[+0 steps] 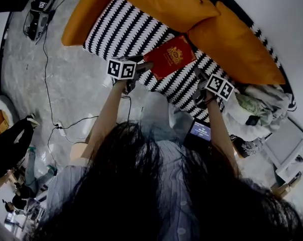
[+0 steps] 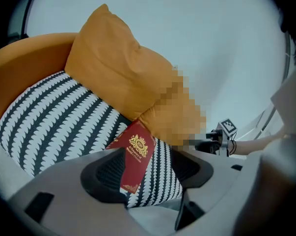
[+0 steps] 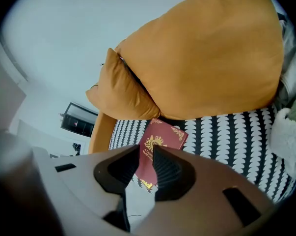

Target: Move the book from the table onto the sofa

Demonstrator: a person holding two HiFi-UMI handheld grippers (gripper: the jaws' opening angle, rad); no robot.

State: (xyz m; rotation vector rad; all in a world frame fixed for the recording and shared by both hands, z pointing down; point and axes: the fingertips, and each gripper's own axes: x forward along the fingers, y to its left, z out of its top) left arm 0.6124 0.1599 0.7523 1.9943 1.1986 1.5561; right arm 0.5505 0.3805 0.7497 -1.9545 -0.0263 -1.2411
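Head view: book (image 1: 169, 56) lies on sofa (image 1: 122, 30); left gripper (image 2: 148, 162) spread wide at its edge, right gripper (image 3: 145, 155) narrowly parted, seemingly pinching nothing.

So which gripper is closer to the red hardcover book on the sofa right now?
Left. The left gripper sits at the red hardcover book's left corner, fingers spread wide; the right gripper is off its right edge, black-and-white sofa seat showing between.
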